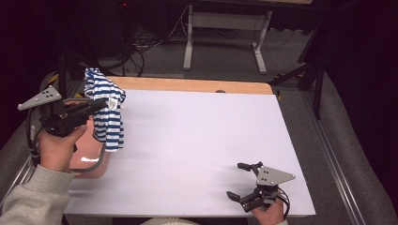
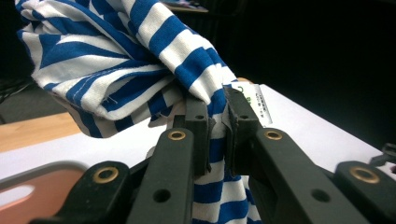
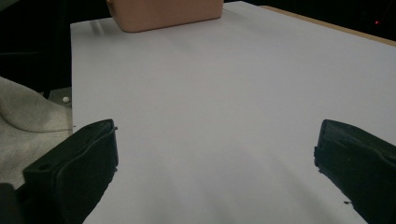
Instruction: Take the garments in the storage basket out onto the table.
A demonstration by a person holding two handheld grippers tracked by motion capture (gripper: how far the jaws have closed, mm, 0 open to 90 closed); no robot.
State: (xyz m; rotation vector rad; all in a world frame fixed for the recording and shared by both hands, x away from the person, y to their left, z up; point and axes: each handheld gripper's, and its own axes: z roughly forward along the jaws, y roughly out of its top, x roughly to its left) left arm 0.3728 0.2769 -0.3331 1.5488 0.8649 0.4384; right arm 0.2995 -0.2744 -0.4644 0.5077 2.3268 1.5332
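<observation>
Two grippers, one load: striped cloth (image 1: 106, 108) held above table's left edge.

Near: right gripper (image 1: 247, 183) rests low on white table (image 1: 197, 140), jaws wide apart, holding nothing. L gripper (image 1: 96, 106) raised, jaws closed on a bunched fold of cloth, w/ white tag (image 2: 254, 103) just beside. Cloth hangs limp over pink bin (image 1: 91, 161): likely light, soft, non-slip; best pinched at a thick fold or hem. Beyond: wood strip at table's far edge, grey floor, cables, white desk frame (image 1: 225, 33), dark room.
</observation>
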